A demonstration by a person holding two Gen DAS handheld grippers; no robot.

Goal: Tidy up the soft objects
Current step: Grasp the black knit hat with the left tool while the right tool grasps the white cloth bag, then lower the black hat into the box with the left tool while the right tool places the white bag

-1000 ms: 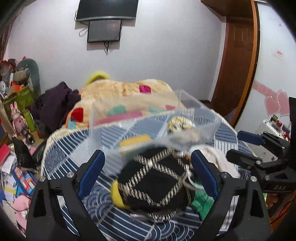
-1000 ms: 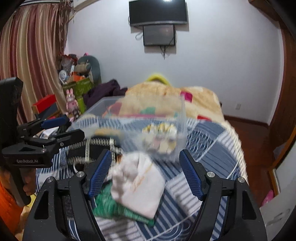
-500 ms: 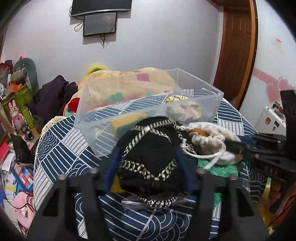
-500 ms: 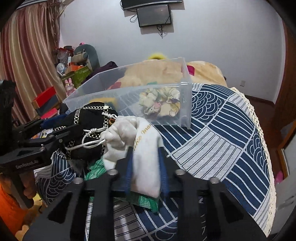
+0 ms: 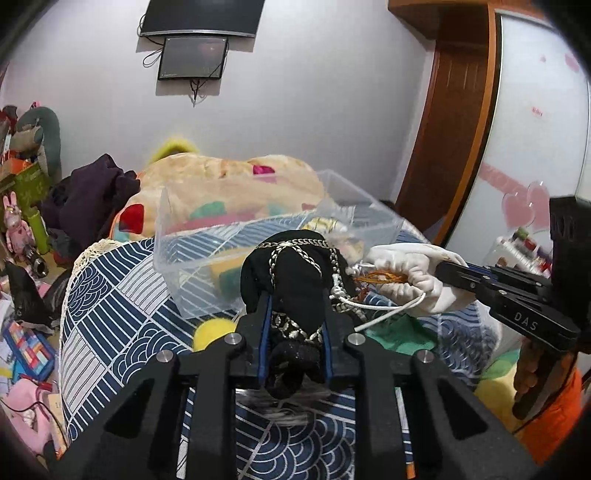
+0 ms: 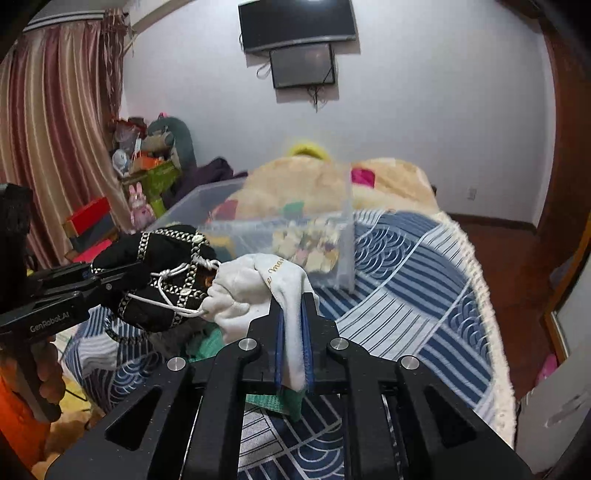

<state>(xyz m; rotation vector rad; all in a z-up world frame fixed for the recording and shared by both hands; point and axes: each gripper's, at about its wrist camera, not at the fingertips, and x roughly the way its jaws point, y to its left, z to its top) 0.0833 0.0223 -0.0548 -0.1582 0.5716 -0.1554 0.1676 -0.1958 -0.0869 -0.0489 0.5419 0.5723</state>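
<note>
blue patterned bedspread [image 6: 406, 266] carries the clear bin [image 5: 258, 236]; before it my left gripper [image 5: 295, 314] clamps the black pouch [image 5: 295, 273], my right gripper [image 6: 293, 306] clamps the white pouch [image 6: 266, 288].

My left gripper [image 5: 295, 325] has clamped the black bag [image 5: 295, 273], my right gripper [image 6: 293, 332] the white pouch [image 6: 258, 291]; both are lifted.

A curved black wall-mounted television [image 5: 201, 16] hangs at twelve o'clock, a smaller dark rectangular screen [image 5: 192, 57] just beneath it. Striped red-and-beige curtains [image 6: 55, 147] fill nine o'clock. A brown wooden door frame [image 5: 448, 122] stands at two o'clock.
</note>
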